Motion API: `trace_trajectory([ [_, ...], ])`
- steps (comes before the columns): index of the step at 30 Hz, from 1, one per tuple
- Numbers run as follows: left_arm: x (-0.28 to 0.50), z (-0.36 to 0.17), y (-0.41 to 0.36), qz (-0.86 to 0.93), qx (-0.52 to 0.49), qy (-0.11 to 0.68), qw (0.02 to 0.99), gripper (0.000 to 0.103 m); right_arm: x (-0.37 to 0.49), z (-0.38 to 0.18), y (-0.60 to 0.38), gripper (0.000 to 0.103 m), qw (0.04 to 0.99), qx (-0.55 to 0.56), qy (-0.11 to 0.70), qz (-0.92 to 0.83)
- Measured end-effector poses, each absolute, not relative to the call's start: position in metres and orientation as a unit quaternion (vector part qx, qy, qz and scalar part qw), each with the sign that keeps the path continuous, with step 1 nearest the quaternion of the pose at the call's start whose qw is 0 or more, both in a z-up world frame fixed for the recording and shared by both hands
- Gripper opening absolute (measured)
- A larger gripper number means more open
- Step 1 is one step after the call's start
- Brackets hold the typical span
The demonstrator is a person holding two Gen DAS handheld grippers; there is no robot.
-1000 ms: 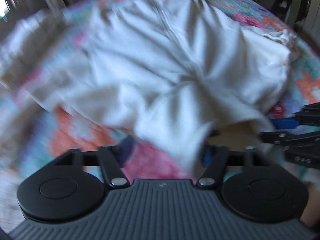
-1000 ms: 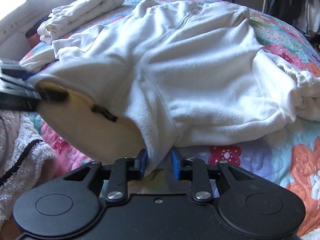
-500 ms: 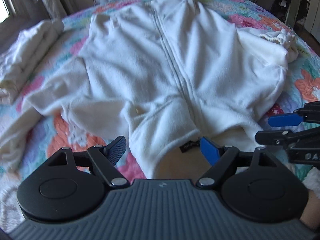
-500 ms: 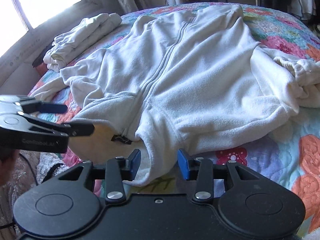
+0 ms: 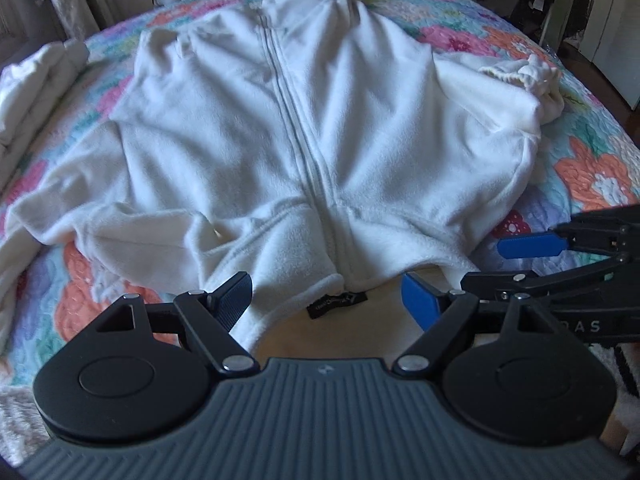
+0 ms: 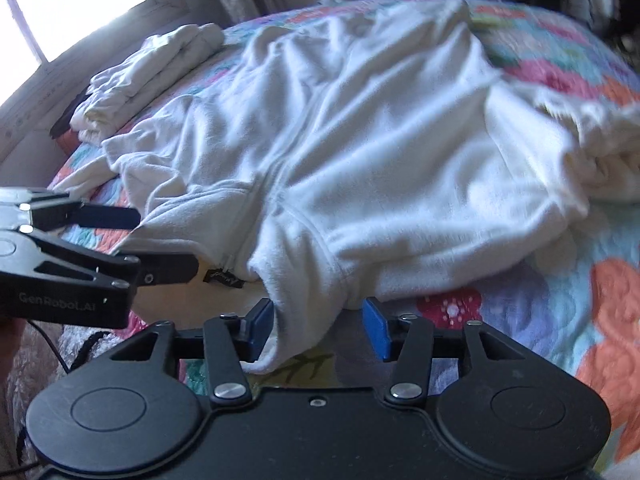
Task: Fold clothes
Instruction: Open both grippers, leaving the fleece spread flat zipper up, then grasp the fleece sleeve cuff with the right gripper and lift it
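Observation:
A white fleece zip jacket (image 5: 320, 128) lies front-up, spread flat on the floral quilt (image 5: 592, 172). Its hem, with a small black label (image 5: 337, 303), points toward me. My left gripper (image 5: 328, 300) is open at the hem's middle; loose cloth lies between the fingers, untouched by the pads. In the right wrist view the jacket (image 6: 360, 140) lies the same way. My right gripper (image 6: 318, 326) straddles a hem fold, its jaws opening, pads off the cloth. Each gripper shows in the other's view: the right gripper (image 5: 508, 264) and the left gripper (image 6: 152, 242).
A stack of folded white clothes (image 6: 152, 68) sits at the bed's far left, near a bright window (image 6: 76, 0). A crumpled cream garment (image 5: 528, 76) lies right of the jacket's sleeve. Hanging clothes line the back. A fuzzy white throw (image 6: 44, 360) is at lower left.
The jacket was bunched and hanging from my right gripper; now it has dropped and lies flat. The right jaws have spread off the hem. The left gripper stayed open.

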State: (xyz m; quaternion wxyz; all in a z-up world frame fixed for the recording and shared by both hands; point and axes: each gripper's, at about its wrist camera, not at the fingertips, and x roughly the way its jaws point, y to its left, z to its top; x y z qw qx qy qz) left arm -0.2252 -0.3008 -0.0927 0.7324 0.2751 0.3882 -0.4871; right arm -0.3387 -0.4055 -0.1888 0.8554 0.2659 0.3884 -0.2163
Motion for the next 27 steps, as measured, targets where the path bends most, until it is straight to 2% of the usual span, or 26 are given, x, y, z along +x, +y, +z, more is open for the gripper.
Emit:
trace_trajectory([
  [4, -0.217, -0.098, -0.311, -0.483, 0.271, 0.398, 0.731, 0.082, -0.346, -0.184, -0.415, 0.056, 0.852, 0.283, 0.379, -0.223],
  [11, -0.235, -0.074, -0.365, -0.577, 0.237, 0.344, 0.702, 0.084, -0.385, -0.146, -0.483, 0.060, 0.838, 0.309, 0.347, -0.286],
  [13, -0.243, -0.077, -0.393, -0.595, 0.238, 0.339, 0.688, 0.084, -0.400, -0.139, -0.508, 0.061, 0.836, 0.312, 0.313, -0.326],
  [17, -0.264, -0.094, -0.447, -0.610, 0.242, 0.336, 0.676, 0.084, -0.428, -0.157, -0.560, 0.060, 0.819, 0.377, 0.249, -0.353],
  [23, -0.284, -0.136, -0.484, -0.612, 0.227, 0.377, 0.657, 0.084, -0.450, -0.196, -0.596, 0.061, 0.769, 0.405, 0.286, -0.404],
  [27, -0.289, -0.153, -0.488, -0.603, 0.249, 0.371, 0.661, 0.084, -0.467, -0.209, -0.619, 0.061, 0.748, 0.468, 0.238, -0.406],
])
